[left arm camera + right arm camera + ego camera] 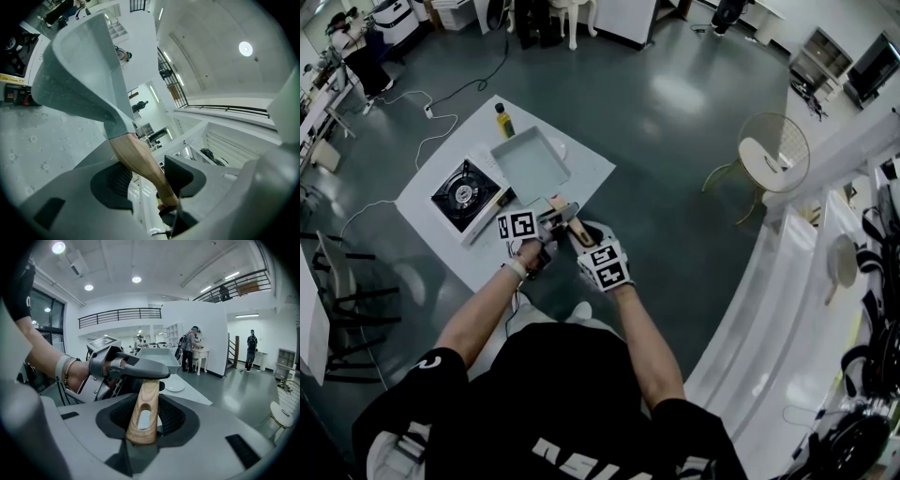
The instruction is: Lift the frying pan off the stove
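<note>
Wooden and pale, the handle [148, 392] of the grey pan [530, 164] is held by both grippers at once. The left gripper [147, 176] is clamped across it close to the pan's neck. The right gripper [147, 418] has the butt seated deep between its jaws, which look closed on the handle's broad sides.

The pan is off the stove [466, 192]. In the head view it lies up and to the right of the burner, over bare counter [455, 150], with its lower-left corner just beside the stove's edge. Whether its base hangs over the counter or touches it I cannot tell for sure. The left gripper view shows its outer wall tilted above the speckled top, which suggests it is in the air.

So the lift itself reads as done, and the step in hand is carrying or parking the pan. The next move, as I judge it, calls for keeping both grips firm and the pan level, since the long handle gives the load leverage. After that it is a matter of holding the pan clear or lowering it flat onto the free patch.

Room is tight round the pan. A bottle [503, 121] stands near its upper-left corner, a white plate [557, 147] lies just beside its upper-right edge, and the counter's right edge runs near its right side. Toward the right of the frame the floor [675, 216] is open, with a chair [773, 155] well apart.
</note>
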{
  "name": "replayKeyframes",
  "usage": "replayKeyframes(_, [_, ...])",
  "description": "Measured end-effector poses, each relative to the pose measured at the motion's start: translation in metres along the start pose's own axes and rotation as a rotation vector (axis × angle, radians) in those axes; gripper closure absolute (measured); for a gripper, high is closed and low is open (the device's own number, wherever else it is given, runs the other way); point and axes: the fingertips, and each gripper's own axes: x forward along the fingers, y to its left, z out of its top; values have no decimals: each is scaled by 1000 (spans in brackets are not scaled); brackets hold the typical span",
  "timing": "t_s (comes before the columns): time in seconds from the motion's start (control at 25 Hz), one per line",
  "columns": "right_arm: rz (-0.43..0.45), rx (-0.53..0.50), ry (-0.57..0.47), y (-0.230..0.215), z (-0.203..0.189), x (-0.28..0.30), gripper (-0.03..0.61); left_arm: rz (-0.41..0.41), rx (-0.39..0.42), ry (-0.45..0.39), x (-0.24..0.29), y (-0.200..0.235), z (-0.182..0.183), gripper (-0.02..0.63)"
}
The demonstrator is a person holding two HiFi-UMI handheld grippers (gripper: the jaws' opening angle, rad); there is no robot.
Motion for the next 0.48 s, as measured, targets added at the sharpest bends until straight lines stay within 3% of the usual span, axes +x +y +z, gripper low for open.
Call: replayKeyframes(0.48, [-4, 15, -1, -1, -4, -6, 457, -4, -3, 17, 5, -4, -7, 408])
